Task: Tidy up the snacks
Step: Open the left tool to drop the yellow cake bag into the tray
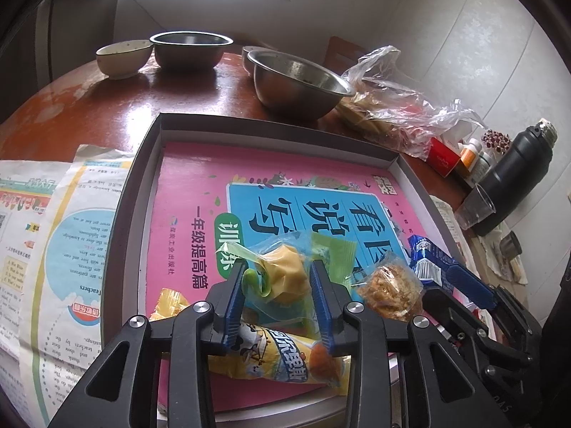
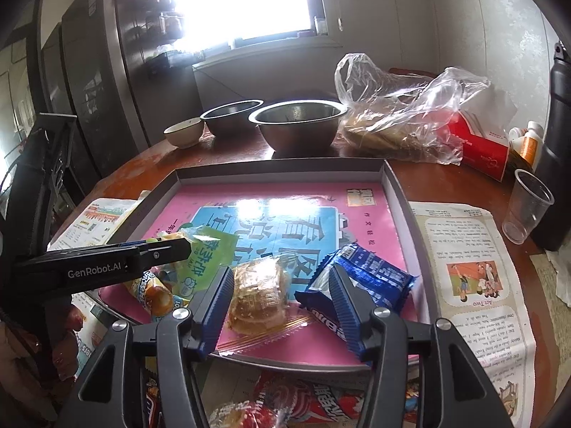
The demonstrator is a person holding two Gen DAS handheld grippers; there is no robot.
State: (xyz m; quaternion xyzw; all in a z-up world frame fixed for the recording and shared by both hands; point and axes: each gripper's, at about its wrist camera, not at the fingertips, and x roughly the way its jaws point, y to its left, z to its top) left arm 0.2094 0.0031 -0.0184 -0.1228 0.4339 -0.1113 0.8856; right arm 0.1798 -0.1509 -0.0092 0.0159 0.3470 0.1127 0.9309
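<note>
Item: shallow grey tray, lined with a pink booklet, sitting mid-desk on a red-brown desk.

Contents, all gathering toward the tray's near edge:
- pale yellow pastry in a clear green-tinted wrapper. Our left gripper is straddling it, jaws spread and just beside it on either side; we cannot tell whether the pads are touching yet.
- crumbly brown cake in clear wrap. Our right gripper is hovering over it, jaws spread wide and pinching nothing.
- blue biscuit packet, lying partly under the right gripper's outer finger.
- yellow tube snack along the near edge, below the left gripper.
- green sachet beside the pastry.

Handling note, as we are judging it: the pastry looks soft, so we are advising a gentle close on its body, not the loose wrapper tail, and a straight lift so that neighbours are not dragged along.

Also on the desk: two steel bowls at the far edge and newspaper along the tray's right side.
</note>
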